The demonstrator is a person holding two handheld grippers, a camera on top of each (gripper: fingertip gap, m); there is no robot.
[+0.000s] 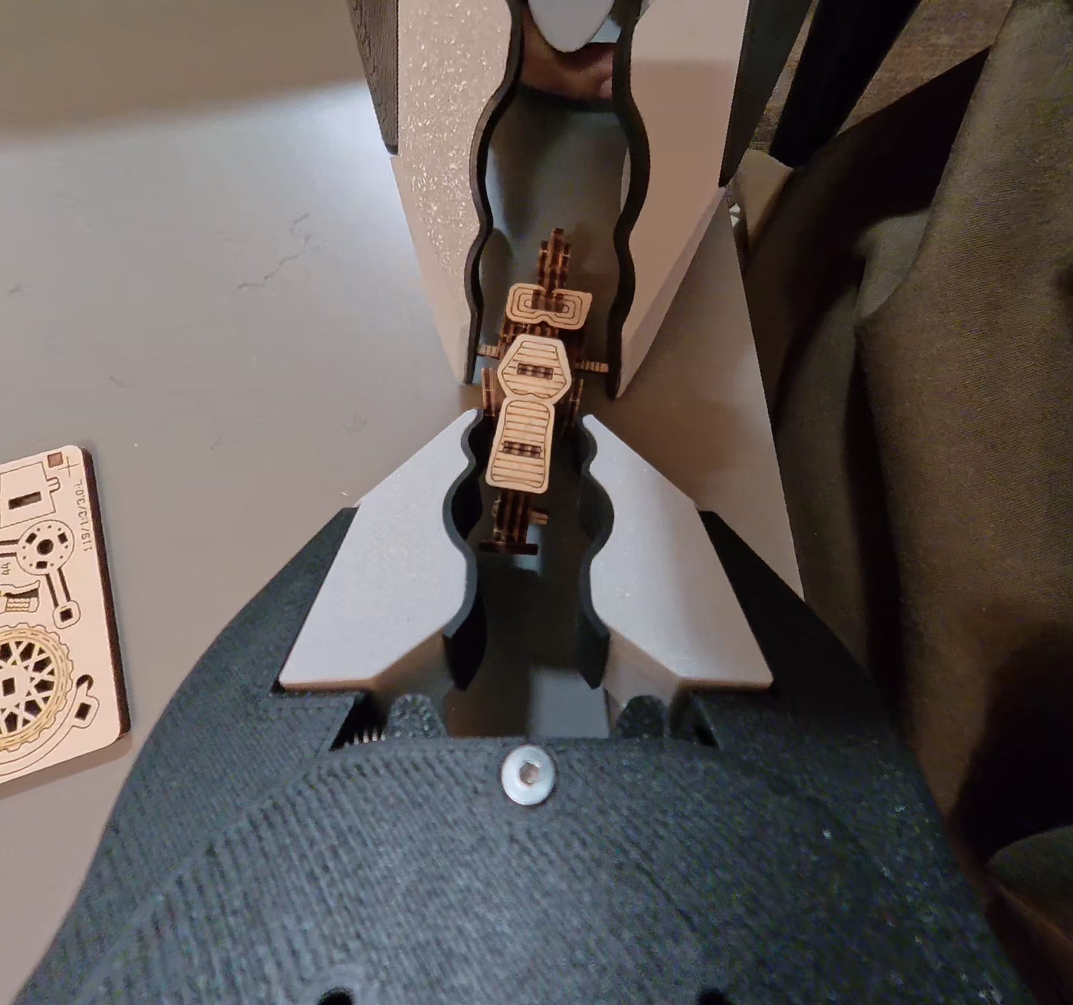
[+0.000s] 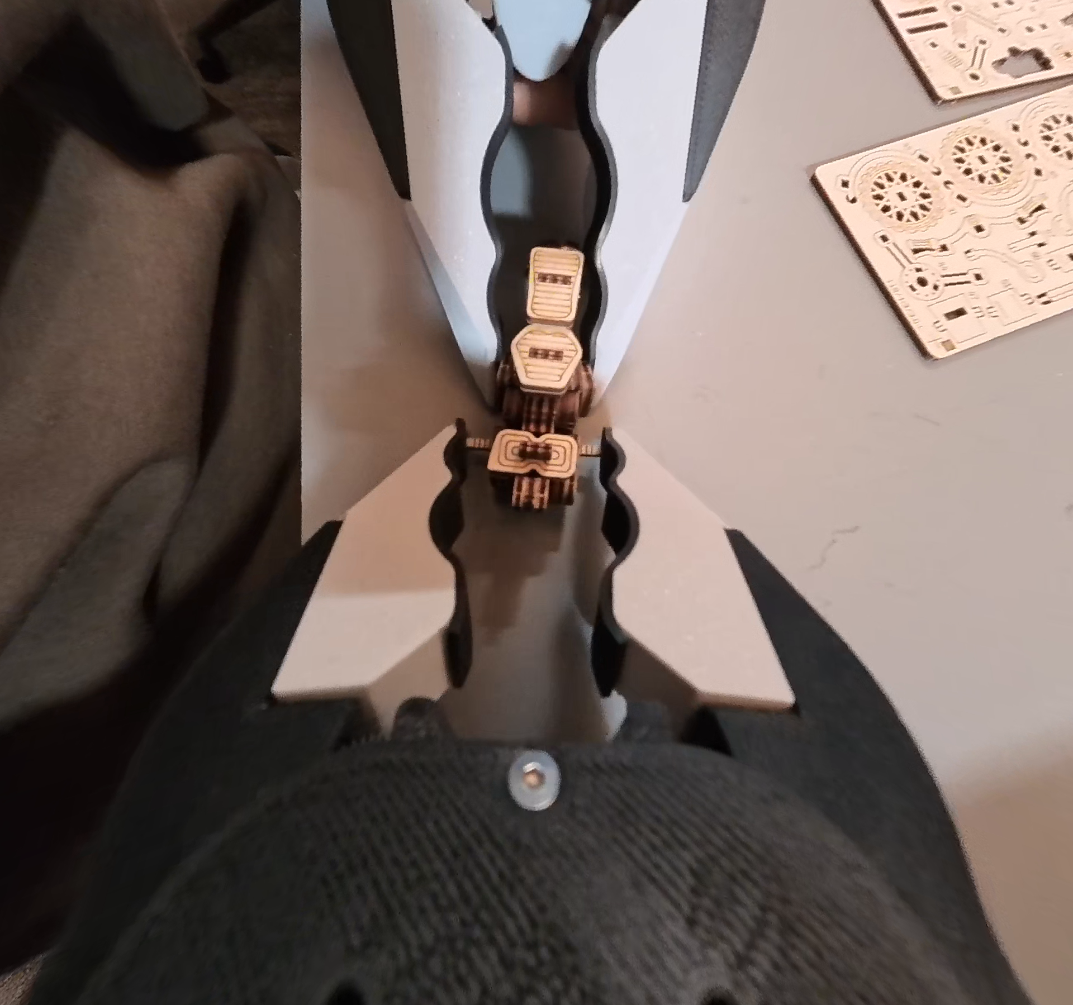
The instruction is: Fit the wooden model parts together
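worktop point(image 1: 174, 280): plain grey surface, everything sits on it or hovers just over it
cloth point(image 2: 128, 292): dark olive fabric bunched along one side of the worktop, right next to both grippers
part sheets point(image 2: 958, 257): two laser-cut plywood sheets with wheel cutouts lying flat off to the right in the right wrist view; another sheet point(image 1: 52, 617) pokes in at the left edge of the left wrist view
left gripper point(image 1: 528, 443): fingers pretty close together, hugging the seat end of the model from both sides; can't really tell if they're pinching it or just beside it
right gripper point(image 2: 531, 457): faces the left one tip to tip, fingers spread a bit wider, touching the little axle pegs sticking out at the handlebar end
wooden motorcycle model point(image 1: 525, 414): half-built, upright, between the two sets of fingers, in the middle of both views
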